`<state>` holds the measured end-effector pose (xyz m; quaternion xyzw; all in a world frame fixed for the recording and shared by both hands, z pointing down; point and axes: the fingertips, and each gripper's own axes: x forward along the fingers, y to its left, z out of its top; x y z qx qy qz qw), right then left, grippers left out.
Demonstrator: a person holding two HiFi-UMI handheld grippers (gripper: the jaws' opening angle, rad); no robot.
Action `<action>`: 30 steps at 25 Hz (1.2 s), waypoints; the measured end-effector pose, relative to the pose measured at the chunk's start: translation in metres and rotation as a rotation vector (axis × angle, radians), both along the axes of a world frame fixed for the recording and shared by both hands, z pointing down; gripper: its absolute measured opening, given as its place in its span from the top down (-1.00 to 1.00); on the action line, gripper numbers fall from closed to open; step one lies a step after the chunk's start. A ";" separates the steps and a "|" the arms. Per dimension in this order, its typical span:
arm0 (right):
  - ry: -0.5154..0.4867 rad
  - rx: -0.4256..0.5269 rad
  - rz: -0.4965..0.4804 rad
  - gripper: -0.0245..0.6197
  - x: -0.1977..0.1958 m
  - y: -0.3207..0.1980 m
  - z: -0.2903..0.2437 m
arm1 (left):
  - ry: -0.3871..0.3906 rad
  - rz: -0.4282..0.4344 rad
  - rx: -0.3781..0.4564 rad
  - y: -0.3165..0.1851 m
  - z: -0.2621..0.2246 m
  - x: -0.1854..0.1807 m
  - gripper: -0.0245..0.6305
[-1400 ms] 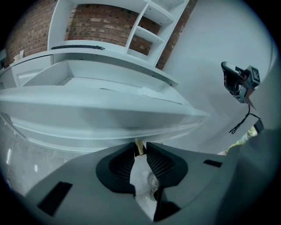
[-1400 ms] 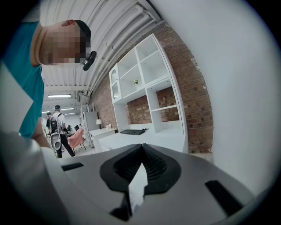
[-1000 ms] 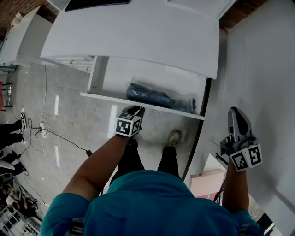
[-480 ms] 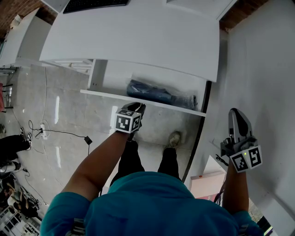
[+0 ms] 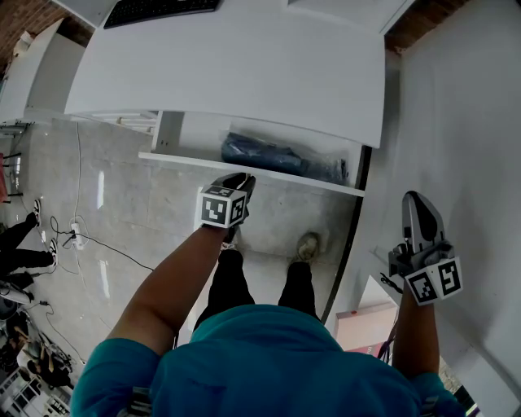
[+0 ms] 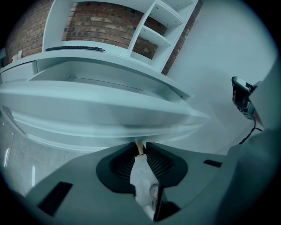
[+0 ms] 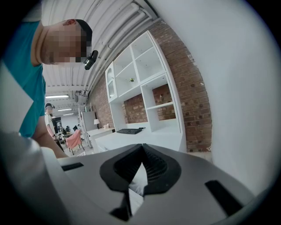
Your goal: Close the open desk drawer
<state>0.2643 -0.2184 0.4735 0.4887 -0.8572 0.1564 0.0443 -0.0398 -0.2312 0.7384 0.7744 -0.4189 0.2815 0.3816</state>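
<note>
White desk (image 5: 244,65) fills the top of the head view. Under its near edge the drawer (image 5: 175,160) stands partly out, its thin front panel nearest the person. A dark blue wrapped bundle (image 5: 277,156) lies along the inside.

The left gripper (image 5: 238,179) has its tips at that front panel, near the middle. In the left gripper view its jaws are nearly together with only a narrow slit between them. A small tan sliver shows in the slit, and I cannot say what it is. The blurred white drawer front (image 6: 96,110) spans the view just beyond the tips.

The right gripper (image 5: 415,199) is held well apart from the drawer, beside the pale wall (image 5: 464,122). Its jaws are pressed together on nothing.

My reading is that the closing push is in hand and unfinished, since a good part of the drawer is not yet under the desk. The next move calls for a straight, level push toward the desk. The tips must stay squarely on the thin panel so they do not slide over or under it, until the front meets the desk edge.

Counted — one desk, one open drawer, one bundle inside it, one dark keyboard (image 5: 159,8) on the desk top, and two grippers.
</note>
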 end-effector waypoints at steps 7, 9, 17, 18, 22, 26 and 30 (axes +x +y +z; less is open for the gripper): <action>-0.004 -0.002 0.007 0.86 0.006 -0.009 0.004 | 0.004 -0.011 0.006 -0.019 0.001 0.004 0.64; -0.005 -0.004 0.008 0.85 0.007 -0.011 0.005 | 0.005 -0.012 0.008 -0.025 0.000 0.004 0.64; -0.005 -0.007 0.015 0.85 0.010 -0.024 0.005 | 0.007 -0.013 0.013 -0.047 -0.002 0.006 0.64; -0.005 -0.006 0.015 0.86 0.011 -0.026 0.006 | 0.006 -0.012 0.015 -0.049 -0.002 0.006 0.64; -0.005 -0.003 0.020 0.85 0.014 -0.033 0.007 | 0.008 -0.012 0.020 -0.059 -0.001 0.009 0.64; -0.005 -0.005 0.021 0.85 0.014 -0.040 0.009 | 0.010 -0.014 0.028 -0.071 -0.002 0.010 0.64; -0.005 -0.008 0.021 0.85 0.015 -0.046 0.012 | 0.012 -0.014 0.032 -0.082 -0.002 0.012 0.64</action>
